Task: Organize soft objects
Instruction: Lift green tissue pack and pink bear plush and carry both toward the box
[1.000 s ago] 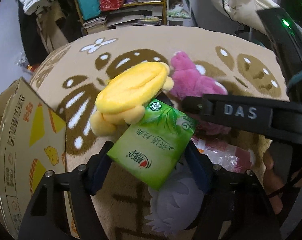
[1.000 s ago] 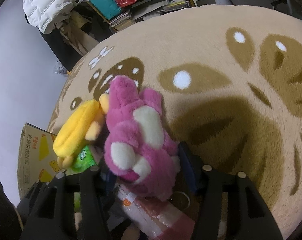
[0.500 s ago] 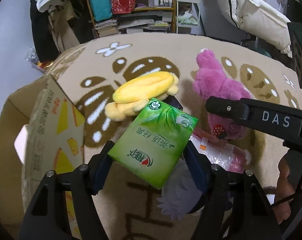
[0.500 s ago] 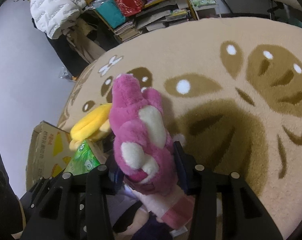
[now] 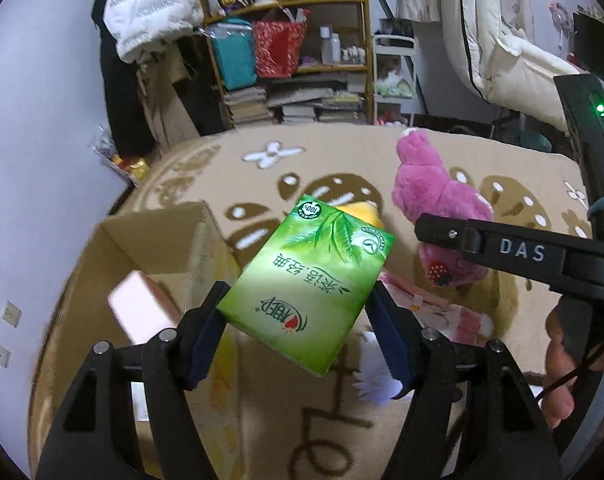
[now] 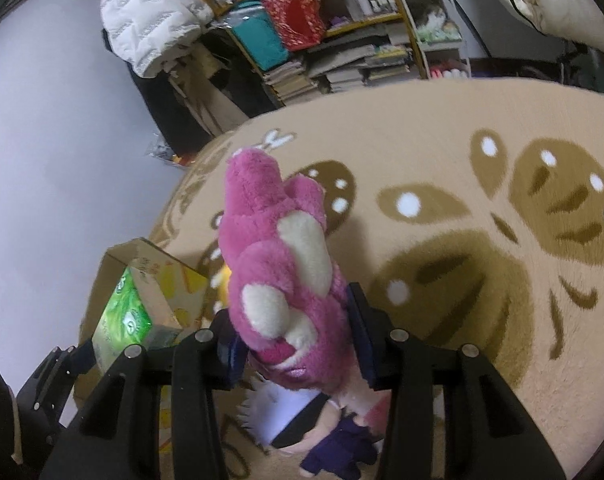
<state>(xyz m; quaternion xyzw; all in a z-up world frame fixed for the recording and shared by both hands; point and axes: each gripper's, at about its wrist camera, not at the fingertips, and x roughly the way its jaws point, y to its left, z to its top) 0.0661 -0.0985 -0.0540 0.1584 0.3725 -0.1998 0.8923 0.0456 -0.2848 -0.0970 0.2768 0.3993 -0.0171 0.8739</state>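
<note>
We are seeing the left gripper (image 5: 302, 320) clamping a green tissue pack (image 5: 308, 280) between its blue pads, one on each long side; the pack is tilting, raised off the rug, its printed face toward the camera. It is hanging above the rug's left edge, just beside the open cardboard box (image 5: 150, 264) standing there; a pink flat item (image 5: 140, 312) is lying inside the box.

We are seeing the right gripper (image 6: 294, 332) closing on a pink plush toy (image 6: 280, 264), the pads pressing its lower body from both sides; the toy is standing upright in the grip, lifted clear of the beige rug (image 6: 442, 168), head pointing away from the camera. In the left wrist view the same toy (image 5: 434, 196) is showing past the right gripper's black finger, above the rug's middle.

Under the toy, a doll with white spiky hair (image 6: 278, 412) and a pink-and-white packet (image 5: 430, 308) are lying on the rug toward its near edge; a yellow plush (image 5: 362, 216) is peeking from behind the pack; a person's hand (image 5: 570, 364) is gripping the right handle.
</note>
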